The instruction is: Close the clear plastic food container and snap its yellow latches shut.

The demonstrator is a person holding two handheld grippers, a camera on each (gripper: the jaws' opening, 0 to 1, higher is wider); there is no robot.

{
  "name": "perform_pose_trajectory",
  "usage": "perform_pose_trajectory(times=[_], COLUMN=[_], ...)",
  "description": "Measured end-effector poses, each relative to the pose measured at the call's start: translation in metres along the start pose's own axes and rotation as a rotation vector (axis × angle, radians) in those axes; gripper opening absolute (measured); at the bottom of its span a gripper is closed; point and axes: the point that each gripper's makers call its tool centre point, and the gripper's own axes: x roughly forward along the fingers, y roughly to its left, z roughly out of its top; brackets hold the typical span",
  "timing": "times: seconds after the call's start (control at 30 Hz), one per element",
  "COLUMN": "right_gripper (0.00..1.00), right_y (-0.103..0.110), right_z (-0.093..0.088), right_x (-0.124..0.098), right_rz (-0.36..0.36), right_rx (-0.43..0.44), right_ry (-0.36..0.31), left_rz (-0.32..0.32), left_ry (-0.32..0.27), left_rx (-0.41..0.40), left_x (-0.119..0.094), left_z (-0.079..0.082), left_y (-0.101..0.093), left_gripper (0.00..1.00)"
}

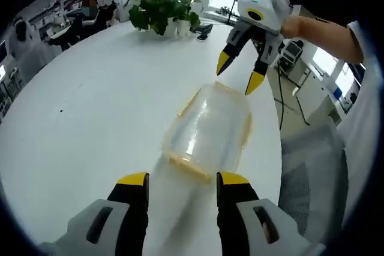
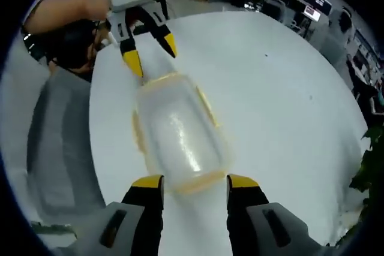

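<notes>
A clear plastic food container (image 1: 207, 130) with yellow latches lies on the white table (image 1: 90, 106), its lid on top. My left gripper (image 1: 182, 179) stands open just short of the container's near end, nothing between its yellow tips. Beyond the far end hovers my right gripper (image 1: 235, 75), open, held by a hand. In the right gripper view the container (image 2: 177, 133) lies lengthwise ahead of my right gripper (image 2: 195, 182), which is open at its near end. The left gripper (image 2: 150, 52) hangs open over the far end. A yellow latch (image 2: 207, 107) shows along the side.
A potted green plant (image 1: 163, 11) stands at the far side of the round table. A grey chair (image 1: 315, 166) sits beside the table edge, near the person's sleeve. Desks and people fill the office behind.
</notes>
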Motion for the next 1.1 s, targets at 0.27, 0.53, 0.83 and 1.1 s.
perform_pose_trajectory(times=[0.27, 0.53, 0.83, 1.1], right_gripper=[0.39, 0.38, 0.38, 0.36], right_y=[-0.002, -0.005, -0.009, -0.013], right_z=[0.006, 0.007, 0.005, -0.001], right_x=[0.001, 0.004, 0.007, 0.011], right_rz=[-0.039, -0.047, -0.078, -0.096], right_rx=[0.098, 0.205, 0.355, 0.488], right_ry=[-0.014, -0.031, -0.036, -0.056], left_rz=[0.059, 0.118, 0.168, 0.172], left_ry=[0.017, -0.033, -0.05, -0.02], left_rx=[-0.031, -0.129, -0.276, -0.377], left_x=[0.005, 0.003, 0.005, 0.016], left_z=[-0.004, 0.004, 0.006, -0.002], left_y=[0.004, 0.012, 0.011, 0.0], left_gripper=[0.45, 0.47, 0.47, 0.46])
